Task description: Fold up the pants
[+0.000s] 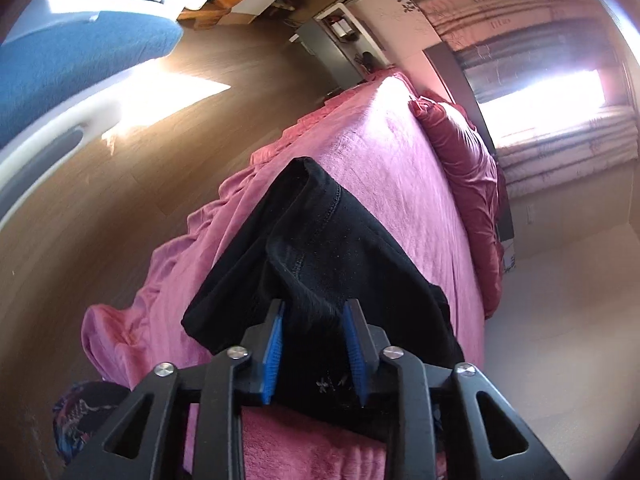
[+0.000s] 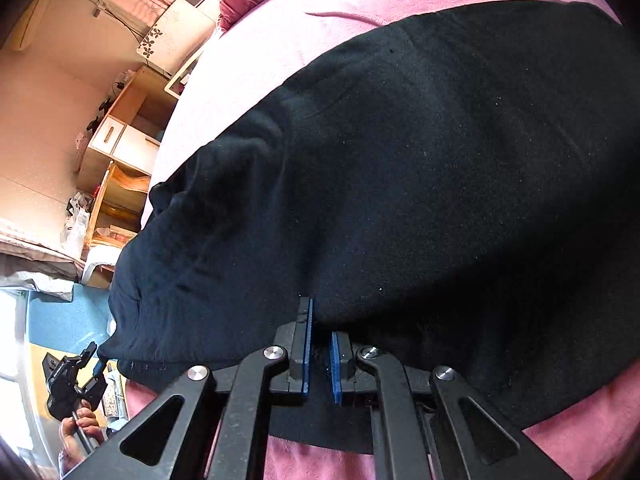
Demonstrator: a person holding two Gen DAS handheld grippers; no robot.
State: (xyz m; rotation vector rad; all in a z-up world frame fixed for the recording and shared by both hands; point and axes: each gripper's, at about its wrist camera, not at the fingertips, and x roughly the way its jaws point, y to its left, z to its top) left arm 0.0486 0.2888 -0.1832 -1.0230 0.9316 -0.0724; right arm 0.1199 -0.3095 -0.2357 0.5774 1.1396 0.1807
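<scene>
Left gripper [image 1: 314, 312] pinching a bunched edge of black pants [image 1: 320, 248]; right gripper [image 2: 320, 332] clamped on another edge. Partly folded on the pink bed [image 1: 400, 168], probably mid-fold, not yet flattened.

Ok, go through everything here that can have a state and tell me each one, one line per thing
left tool: shut on a bunched fold of the black pants.
right tool: closed on the pants' near edge, jaws nearly together.
black pants: partly folded, lying across the bed, one end lifted and gathered.
pink bedspread: spread flat on top, rumpled along the side toward the floor.
red pillow: lying at the head of the bed.
</scene>
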